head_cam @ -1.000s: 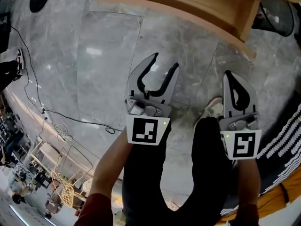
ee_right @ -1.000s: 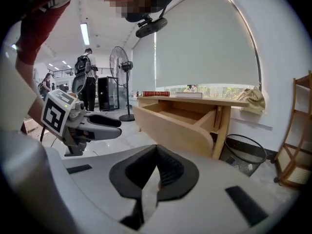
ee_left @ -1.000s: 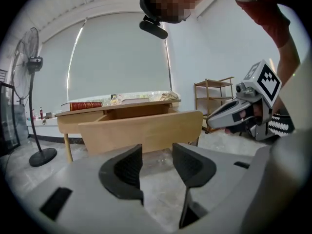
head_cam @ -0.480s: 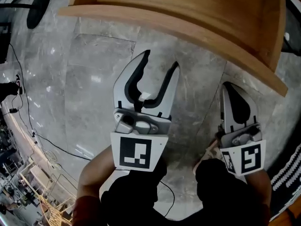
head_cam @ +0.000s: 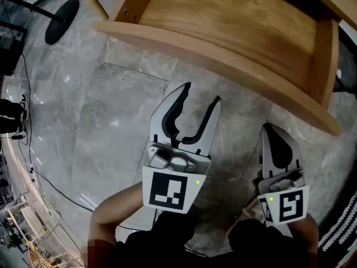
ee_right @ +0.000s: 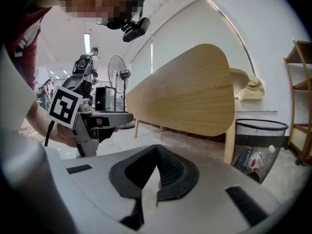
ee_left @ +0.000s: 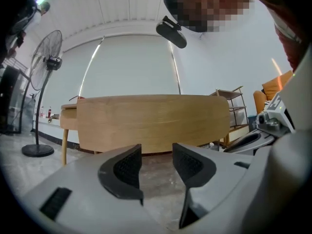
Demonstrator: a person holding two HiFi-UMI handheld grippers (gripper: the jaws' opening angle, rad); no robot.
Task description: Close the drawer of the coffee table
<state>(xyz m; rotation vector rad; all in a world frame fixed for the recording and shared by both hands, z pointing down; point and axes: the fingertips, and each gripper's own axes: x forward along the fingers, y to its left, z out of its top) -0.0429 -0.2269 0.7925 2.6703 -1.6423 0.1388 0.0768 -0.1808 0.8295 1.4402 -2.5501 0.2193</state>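
The coffee table's drawer stands pulled out, its curved light-wood front (head_cam: 223, 60) running across the top of the head view above the grey stone floor. My left gripper (head_cam: 202, 94) is open and empty, pointing at the front from a short way off; the panel (ee_left: 153, 123) fills the middle of the left gripper view beyond the parted jaws (ee_left: 157, 167). Further right and lower, my right gripper (head_cam: 271, 130) is shut on nothing. Its closed jaws (ee_right: 157, 172) point toward the drawer's right end (ee_right: 185, 96). Neither gripper touches the wood.
A table leg (head_cam: 136, 1) rises at the drawer's left corner. A fan's round base (head_cam: 61, 21) and cables (head_cam: 33, 149) lie on the floor at the left. A wire wastebasket (ee_right: 258, 145) and a wooden shelf (ee_right: 297, 106) stand to the right of the drawer.
Both grippers have sunk and come closer to the drawer front, which now looms larger at the top. The left jaws stay open and the right jaws stay shut.
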